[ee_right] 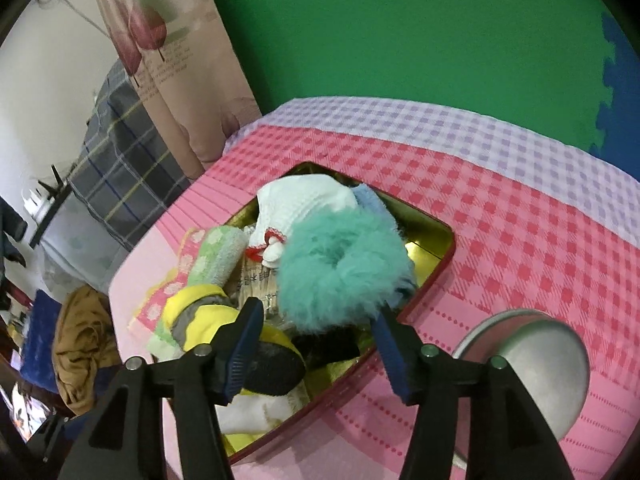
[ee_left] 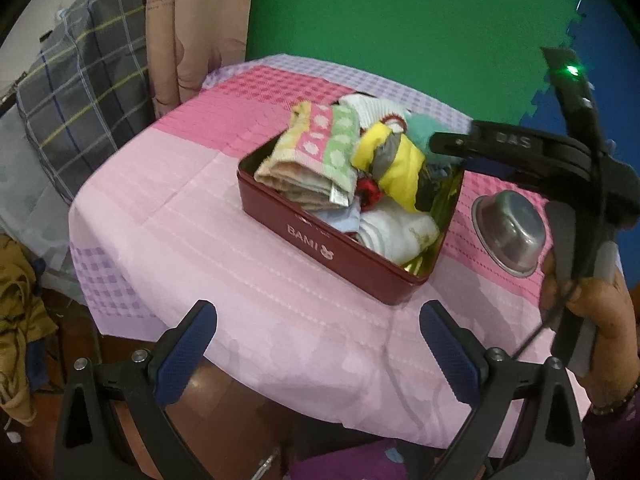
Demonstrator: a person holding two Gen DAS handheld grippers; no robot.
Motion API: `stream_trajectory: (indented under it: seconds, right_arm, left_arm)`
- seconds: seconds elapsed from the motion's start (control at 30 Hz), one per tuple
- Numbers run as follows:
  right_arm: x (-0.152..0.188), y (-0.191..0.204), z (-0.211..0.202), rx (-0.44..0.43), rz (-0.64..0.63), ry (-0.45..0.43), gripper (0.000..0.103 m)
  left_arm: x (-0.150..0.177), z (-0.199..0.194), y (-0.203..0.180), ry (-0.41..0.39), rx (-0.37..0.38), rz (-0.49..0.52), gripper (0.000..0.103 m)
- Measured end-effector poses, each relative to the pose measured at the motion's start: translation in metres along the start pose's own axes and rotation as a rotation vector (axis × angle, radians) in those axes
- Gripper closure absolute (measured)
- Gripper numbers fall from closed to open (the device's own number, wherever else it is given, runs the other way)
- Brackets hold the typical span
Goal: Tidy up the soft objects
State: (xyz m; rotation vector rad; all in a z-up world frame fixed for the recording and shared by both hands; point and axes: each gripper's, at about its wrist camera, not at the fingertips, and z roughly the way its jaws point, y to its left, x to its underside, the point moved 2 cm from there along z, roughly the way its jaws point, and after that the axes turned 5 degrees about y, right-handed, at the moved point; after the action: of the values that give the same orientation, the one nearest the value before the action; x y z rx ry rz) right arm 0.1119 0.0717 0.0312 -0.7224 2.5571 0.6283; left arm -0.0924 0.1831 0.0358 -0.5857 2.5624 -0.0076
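A dark red tin (ee_left: pixel 304 236) marked BAMI stands on the pink checked tablecloth, packed with soft items. In it lie a folded pink-and-green towel (ee_left: pixel 316 152), a yellow-and-grey cloth (ee_left: pixel 396 160), white socks (ee_left: pixel 396 232) and a teal fluffy piece (ee_left: pixel 420 126). My right gripper (ee_right: pixel 318 310) hangs over the tin's (ee_right: pixel 436 268) right half. Its blue pads stand apart on either side of the near edge of the teal fluffy piece (ee_right: pixel 340 268) and do not squeeze it. My left gripper (ee_left: pixel 316 312) is wide open above the near table edge, holding nothing.
An upturned steel bowl (ee_left: pixel 510 232) sits just right of the tin, close to the right gripper's finger (ee_right: pixel 532 364). A person's hand (ee_left: pixel 600 320) holds the right gripper. A plaid cloth (ee_left: pixel 84 92) and a curtain (ee_left: pixel 192 32) hang left of the table. Brown fabric (ee_left: pixel 20 312) lies low left.
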Motion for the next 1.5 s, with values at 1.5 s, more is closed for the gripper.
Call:
stream_trajectory:
  seconds: [1.5]
  right_arm:
    - [0.135,0.042,-0.176,0.373,-0.111,-0.538,0.011]
  left_arm:
    - [-0.004,-0.045,-0.012,-0.308,-0.065,0.100,0.001]
